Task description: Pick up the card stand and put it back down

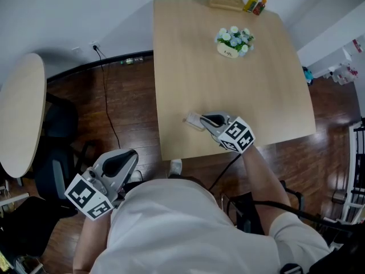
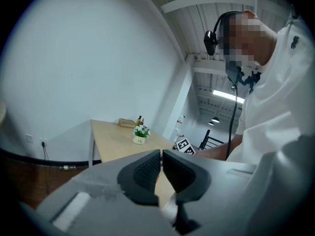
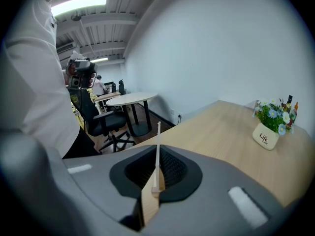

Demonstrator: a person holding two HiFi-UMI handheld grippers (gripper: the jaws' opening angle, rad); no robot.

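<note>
Head view, near edge first. Left gripper (image 1: 128, 157) is hanging at 7 o'clock of the frame, off the worktop (image 1: 262, 90) and over dark wood floor (image 1: 134, 104). In its own view its jaws are sitting together with nothing between them.

Right gripper (image 1: 208, 120) is reaching in over the worktop's near edge, close to frame centre. Its jaws are clamping the card stand (image 1: 194, 120), a thin pale wooden piece sticking out toward 9 o'clock. In the right gripper view the card stand (image 3: 157, 154) is standing edge-on and upright between the dark pads. Cannot tell whether its base is touching the worktop.

Farther on, at 1 o'clock from the stand, a small flower pot (image 1: 234, 41) is sitting mid-worktop. At the far edge, two bottles (image 1: 256, 3) are standing just beside a flat tan box (image 1: 226, 0).

At 9 o'clock of the frame, a round table (image 1: 21, 113) and a black chair (image 1: 57, 147) are standing on the floor.
</note>
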